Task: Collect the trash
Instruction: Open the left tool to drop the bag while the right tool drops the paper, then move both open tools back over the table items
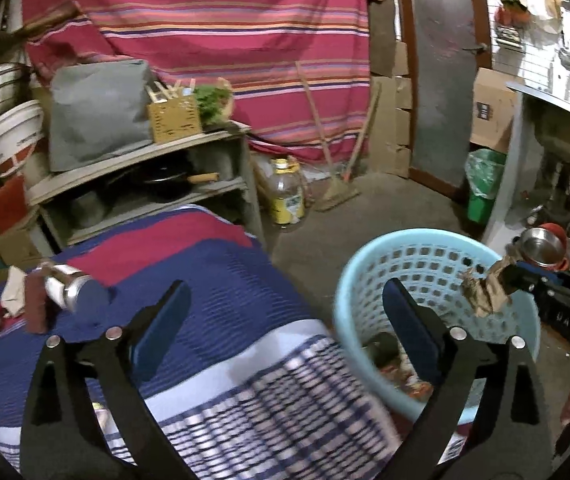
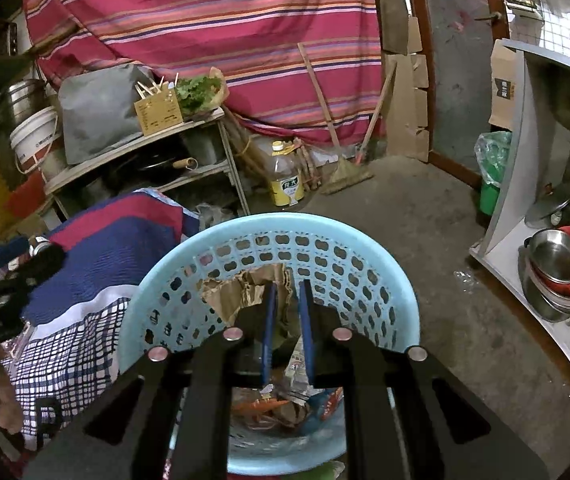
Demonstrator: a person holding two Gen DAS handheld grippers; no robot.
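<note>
**Torn cardboard held over the basket**

We see the crumpled scrap of brown cardboard [image 2: 245,294] clamped between the jaws of our right gripper [image 2: 287,300], above the open mouth of the round light-blue perforated plastic basket [image 2: 369,280], which already holds wrappers at its bottom. Our left gripper [image 1: 285,312] stands wide apart and empty, straddling the edge of the blue-and-red striped cloth [image 1: 221,280] and the basket's rim.
</note>
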